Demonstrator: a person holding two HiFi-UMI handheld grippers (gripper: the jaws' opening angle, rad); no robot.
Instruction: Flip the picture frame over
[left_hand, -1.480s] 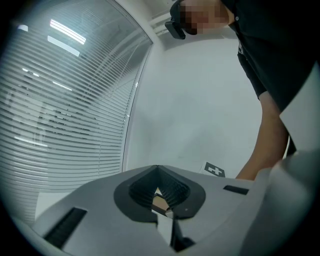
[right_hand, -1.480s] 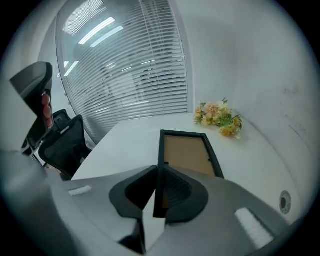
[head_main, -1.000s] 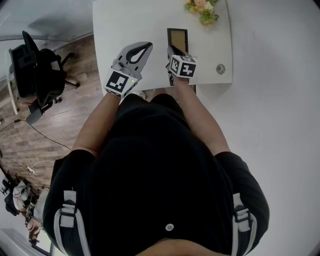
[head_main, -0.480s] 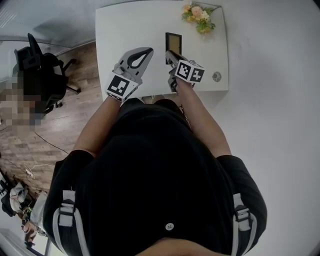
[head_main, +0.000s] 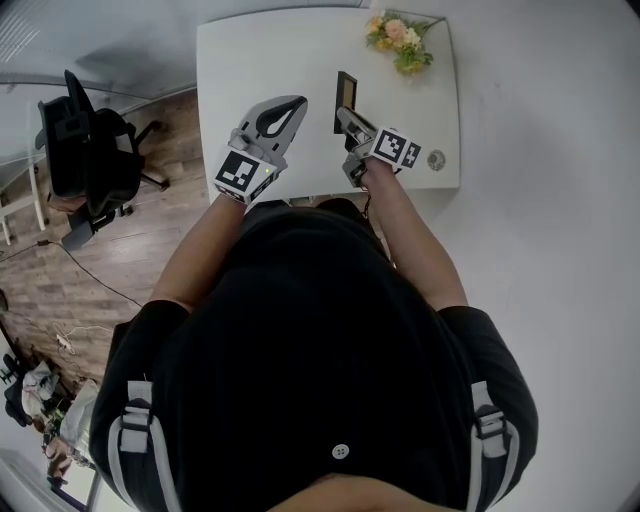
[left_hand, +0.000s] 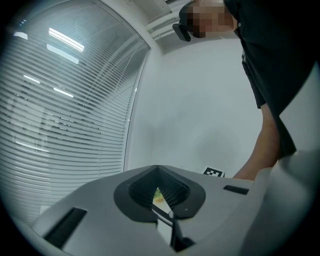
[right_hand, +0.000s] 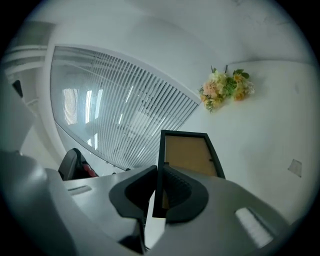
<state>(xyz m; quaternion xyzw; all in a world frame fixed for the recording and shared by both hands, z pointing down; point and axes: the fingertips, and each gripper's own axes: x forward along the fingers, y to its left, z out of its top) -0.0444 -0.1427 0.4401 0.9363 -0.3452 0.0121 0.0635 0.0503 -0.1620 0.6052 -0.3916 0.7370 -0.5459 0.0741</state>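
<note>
The picture frame is black-edged with a brown backing board. It stands tilted up on its long edge over the white table, seen nearly edge-on from the head view. My right gripper is shut on the frame's near edge. In the right gripper view the frame rises from between the jaws of the right gripper, brown back facing right. My left gripper hovers left of the frame, apart from it. In the left gripper view the left gripper is shut and holds nothing.
A small bunch of artificial flowers lies at the table's far right corner, also in the right gripper view as flowers. A small round fitting sits near the table's right front. A black office chair stands on the floor to the left.
The frame lay flat on the table with its back up; it has been lifted and turned onto its edge. My right gripper rolled and rose with it. The left gripper stayed put.
</note>
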